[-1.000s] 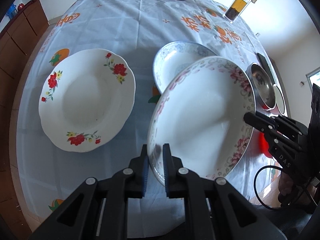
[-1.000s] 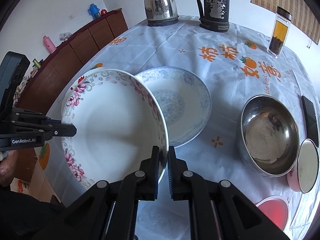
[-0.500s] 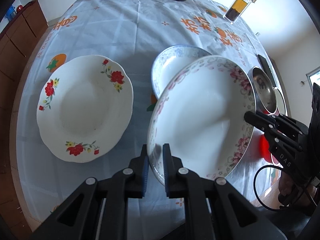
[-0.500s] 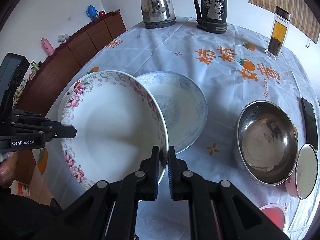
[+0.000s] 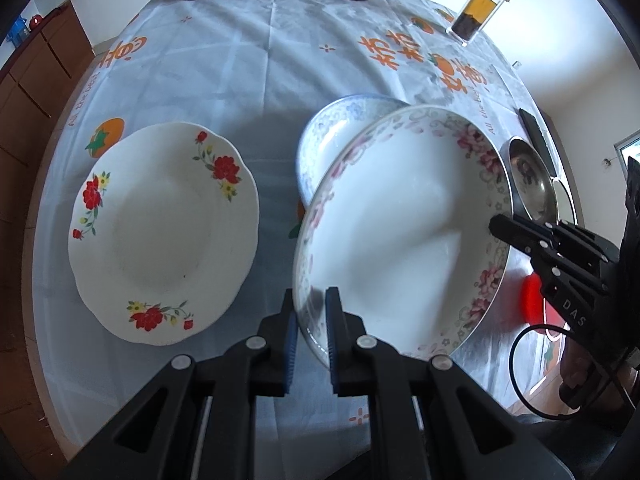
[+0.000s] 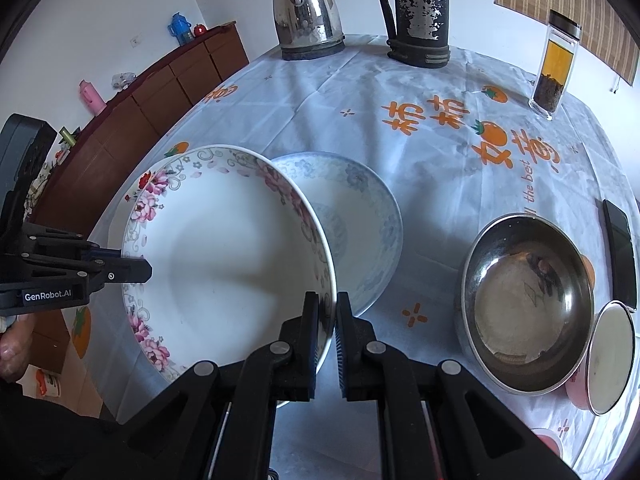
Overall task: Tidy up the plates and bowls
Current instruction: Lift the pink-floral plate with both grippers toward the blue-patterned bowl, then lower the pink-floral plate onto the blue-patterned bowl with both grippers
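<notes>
Room: white walls; a long brown wooden sideboard (image 6: 160, 100) runs along the wall to the left of the table, with small items on top (blue toy-like object, red ball, pink bottle). A bamboo blind (image 6: 560, 8) hangs at the upper right.

Surface: a round table covered by a pale blue-white tablecloth (image 5: 248, 64), creased in a grid, printed with orange persimmons and orange characters.

Far edge of the table: steel kettle (image 6: 306, 12), dark worn jug (image 6: 418, 12), clear tea bottle (image 6: 554, 64) with dark leaves at its bottom.

Plates: the pink-flowered plate (image 5: 400, 232) is lifted and tilted above the table, overlapping the near side of the blue-patterned plate (image 6: 356, 224), which lies flat on the cloth. The red-flowered plate (image 5: 160, 232) lies flat, apart to the left in the left wrist view.

Right side: steel bowl (image 6: 528, 300), a pink-sided enamel bowl (image 6: 612, 356) just beside it, a dark phone (image 6: 620, 252) near the edge.

Tongs: the left gripper (image 5: 310, 320) is clamped narrowly on the near-left rim of the pink-flowered plate; the right gripper (image 6: 327, 320) is clamped on the opposite rim. Both pinch the rim between blue pads.
</notes>
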The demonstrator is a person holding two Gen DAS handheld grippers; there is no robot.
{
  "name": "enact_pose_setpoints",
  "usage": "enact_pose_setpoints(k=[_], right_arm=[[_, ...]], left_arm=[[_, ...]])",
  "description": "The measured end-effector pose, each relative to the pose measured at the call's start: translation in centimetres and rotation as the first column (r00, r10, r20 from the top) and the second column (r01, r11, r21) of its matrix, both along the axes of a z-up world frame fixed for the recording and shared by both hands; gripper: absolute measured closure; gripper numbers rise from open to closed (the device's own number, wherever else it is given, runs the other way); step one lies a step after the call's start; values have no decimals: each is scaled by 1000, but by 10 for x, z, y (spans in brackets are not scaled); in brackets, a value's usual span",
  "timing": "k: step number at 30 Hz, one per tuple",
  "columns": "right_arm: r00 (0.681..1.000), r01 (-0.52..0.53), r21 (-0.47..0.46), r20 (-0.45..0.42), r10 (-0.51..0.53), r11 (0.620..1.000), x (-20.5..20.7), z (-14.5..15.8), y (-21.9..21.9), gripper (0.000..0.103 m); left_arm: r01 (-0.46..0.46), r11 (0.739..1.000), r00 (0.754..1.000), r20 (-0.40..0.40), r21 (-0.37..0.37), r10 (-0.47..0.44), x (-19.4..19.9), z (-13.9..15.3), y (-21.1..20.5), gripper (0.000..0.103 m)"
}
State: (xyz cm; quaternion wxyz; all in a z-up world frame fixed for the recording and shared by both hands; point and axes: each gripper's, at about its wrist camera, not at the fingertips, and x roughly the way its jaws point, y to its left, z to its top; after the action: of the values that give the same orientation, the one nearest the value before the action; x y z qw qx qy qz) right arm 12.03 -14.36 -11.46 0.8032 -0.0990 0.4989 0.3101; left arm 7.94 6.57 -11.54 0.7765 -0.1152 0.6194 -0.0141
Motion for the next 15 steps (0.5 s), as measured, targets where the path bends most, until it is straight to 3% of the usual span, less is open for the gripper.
enact_pose_setpoints(k=[15], right_arm=[[1000, 6, 2, 2, -6, 1000, 18, 0, 1, 94]], left_arm=[[-9, 1000, 1000, -7, 6, 9, 16, -2, -1, 93]])
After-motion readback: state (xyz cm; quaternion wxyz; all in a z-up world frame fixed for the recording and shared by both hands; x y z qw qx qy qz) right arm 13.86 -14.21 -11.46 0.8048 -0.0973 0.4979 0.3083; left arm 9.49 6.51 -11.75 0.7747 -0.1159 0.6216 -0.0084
